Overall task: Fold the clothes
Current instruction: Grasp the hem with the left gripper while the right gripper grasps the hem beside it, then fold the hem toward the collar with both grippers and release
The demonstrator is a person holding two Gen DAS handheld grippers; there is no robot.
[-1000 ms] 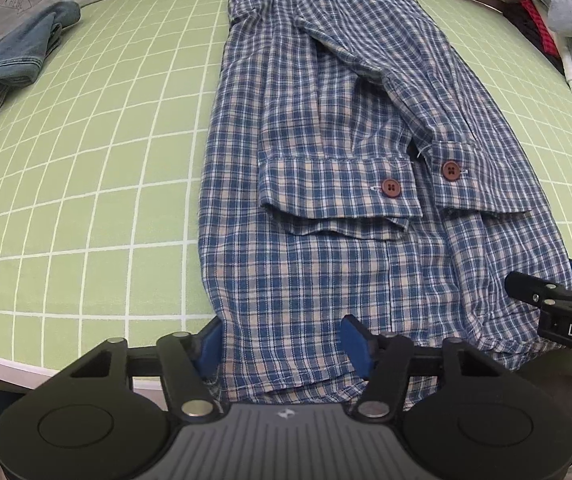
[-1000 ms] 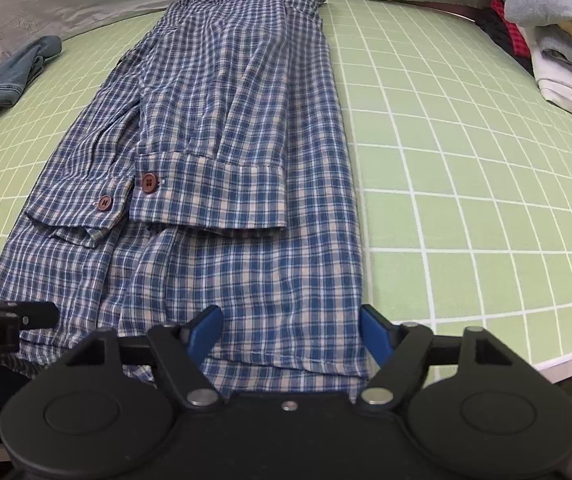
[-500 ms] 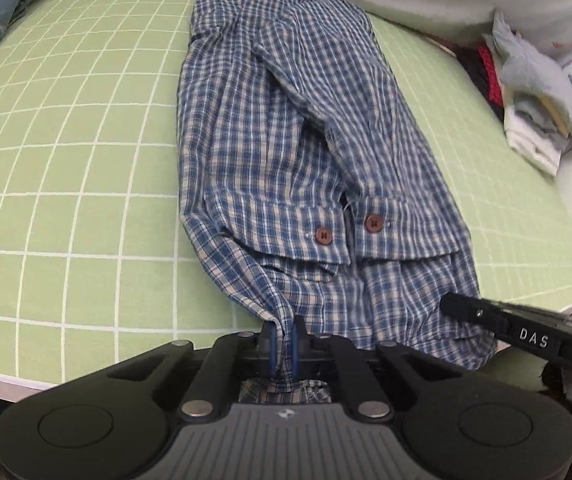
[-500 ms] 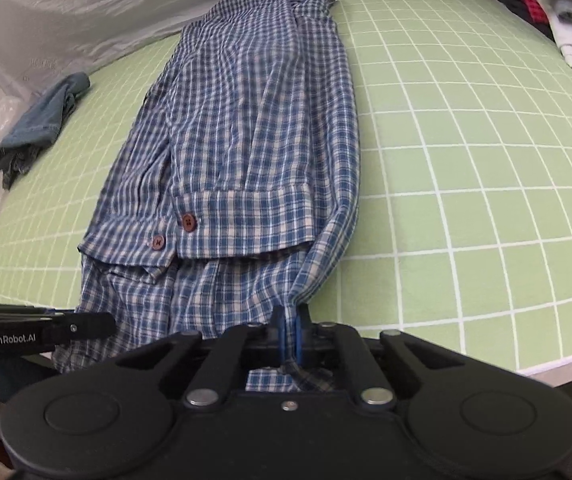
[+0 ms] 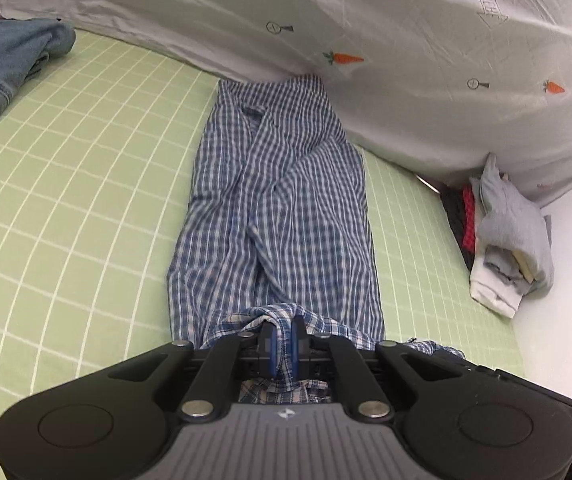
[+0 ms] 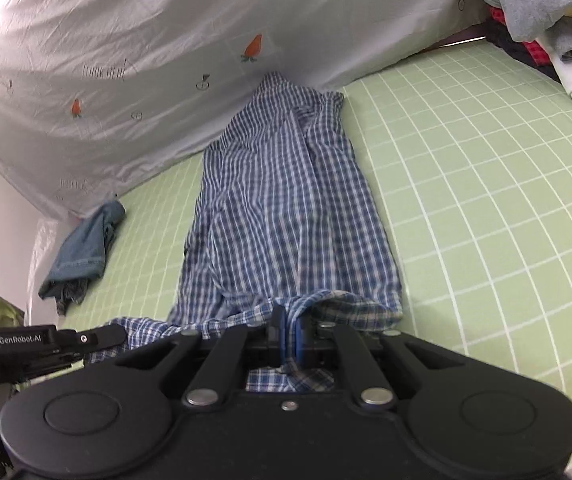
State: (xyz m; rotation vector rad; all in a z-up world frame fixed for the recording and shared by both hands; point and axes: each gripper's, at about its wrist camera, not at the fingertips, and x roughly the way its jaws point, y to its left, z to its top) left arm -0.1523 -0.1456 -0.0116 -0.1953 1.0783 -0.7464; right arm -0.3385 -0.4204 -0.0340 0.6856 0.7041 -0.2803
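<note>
The biggest risk, as I judge it, is the whole shirt point(image 5: 278, 216) dragging along the bed point(image 5: 86, 184) instead of folding over: both bottom corners are lifted, and if the hem is carried toward the collar unevenly, the body could skew or the sleeves folded on top could slide out of place. A smaller risk is thin cloth slipping from a pinch, since each grip takes only a small bunch of hem. The left hand-held gripper point(image 5: 282, 340) is pressed together on the hem's left corner; the right hand-held gripper point(image 6: 287, 338) is likewise pinching the right corner. The shirt is a blue-and-white check, lying lengthwise down the middle of the green gridded bed, collar at the far end against the white carrot-print sheet point(image 5: 365, 40), already narrowed to a long strip, with its near edge raised and crumpled. Denim jeans point(image 5: 6, 64) lie apart to the left; a stack of clothes point(image 5: 513, 240) sits to the right.
</note>
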